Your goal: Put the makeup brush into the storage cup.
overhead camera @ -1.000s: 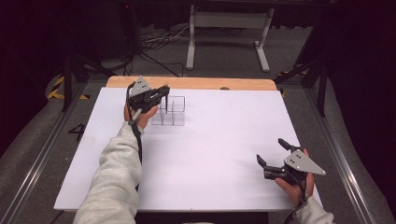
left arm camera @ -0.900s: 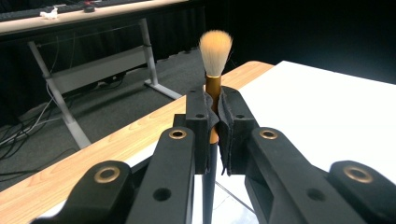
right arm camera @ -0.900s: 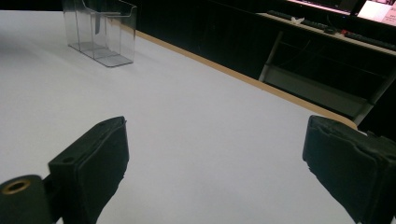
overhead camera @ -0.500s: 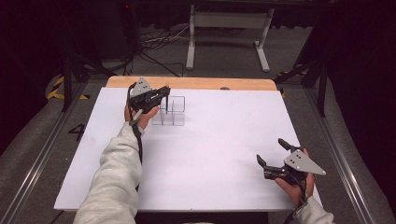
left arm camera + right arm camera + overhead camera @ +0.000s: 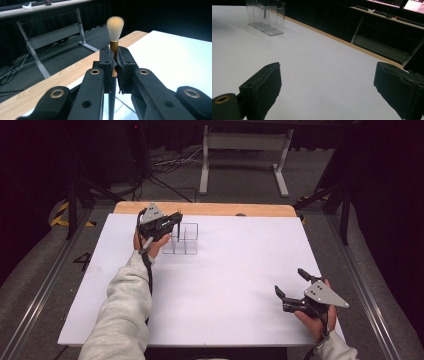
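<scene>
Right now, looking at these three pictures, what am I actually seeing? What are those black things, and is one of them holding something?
A person sits at a white table, holding hand-worked tongs in each hand. One picture looks down from above; the other two come from small cameras riding on the tongs themselves. The left tongs are shut on a brush, gripping its gold-coloured handle with the pale bristles pointing up. From above, they sit beside a clear plastic organizer with several compartments, near the table's far edge. The right tongs are open, holding nothing, low at the table's near corner.
</scene>
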Tool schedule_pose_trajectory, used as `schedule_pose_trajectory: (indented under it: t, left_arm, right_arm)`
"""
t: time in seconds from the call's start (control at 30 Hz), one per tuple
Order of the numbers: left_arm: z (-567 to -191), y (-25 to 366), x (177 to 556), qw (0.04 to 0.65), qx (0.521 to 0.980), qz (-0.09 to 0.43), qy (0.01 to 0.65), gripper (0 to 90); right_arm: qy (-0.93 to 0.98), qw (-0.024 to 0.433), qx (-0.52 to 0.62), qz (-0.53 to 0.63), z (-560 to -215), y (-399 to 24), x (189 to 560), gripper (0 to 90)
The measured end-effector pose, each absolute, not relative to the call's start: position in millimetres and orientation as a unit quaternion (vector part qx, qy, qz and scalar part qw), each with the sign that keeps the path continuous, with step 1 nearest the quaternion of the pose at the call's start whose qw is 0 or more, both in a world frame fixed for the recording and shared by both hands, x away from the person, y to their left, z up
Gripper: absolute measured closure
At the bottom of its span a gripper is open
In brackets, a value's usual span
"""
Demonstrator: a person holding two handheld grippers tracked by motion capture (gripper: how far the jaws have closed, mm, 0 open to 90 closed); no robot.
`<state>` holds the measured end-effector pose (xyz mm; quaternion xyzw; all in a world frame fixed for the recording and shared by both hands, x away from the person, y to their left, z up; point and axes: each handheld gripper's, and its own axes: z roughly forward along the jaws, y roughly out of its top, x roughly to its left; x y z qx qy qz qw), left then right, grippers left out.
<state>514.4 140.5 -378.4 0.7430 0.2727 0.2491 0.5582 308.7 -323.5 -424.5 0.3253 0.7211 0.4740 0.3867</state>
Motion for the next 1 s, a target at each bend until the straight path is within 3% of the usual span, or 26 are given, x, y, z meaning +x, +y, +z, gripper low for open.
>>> schedule_pose_trajectory:
  t: [0.13,0.2,0.3,0.43,0.53,0.7,1.0]
  left_arm:
    - [-379,142,515,0.559,0.744,0.243,0.275,80.7]
    - [-379,142,514,0.545,0.748,0.253,0.283,63.0]
    - [-378,146,511,0.551,0.747,0.248,0.278,60.0]
    - [-377,152,507,0.548,0.742,0.260,0.287,40.1]
    - [-376,154,505,0.545,0.741,0.268,0.287,35.3]
    - [-372,157,498,0.541,0.729,0.295,0.297,17.1]
    - [-365,163,488,0.551,0.725,0.300,0.285,5.0]
  right_arm:
    - [0.721,0.386,0.325,0.475,-424,-324,309,8.1]
    - [0.723,0.386,0.326,0.471,-425,-323,309,8.1]
    - [0.723,0.385,0.325,0.473,-425,-323,309,8.1]
    - [0.723,0.384,0.325,0.473,-425,-322,309,8.1]
    - [0.723,0.384,0.325,0.473,-425,-322,309,8.1]
    - [0.724,0.383,0.325,0.473,-426,-322,310,8.1]
    - [0.724,0.383,0.324,0.473,-425,-321,309,8.1]
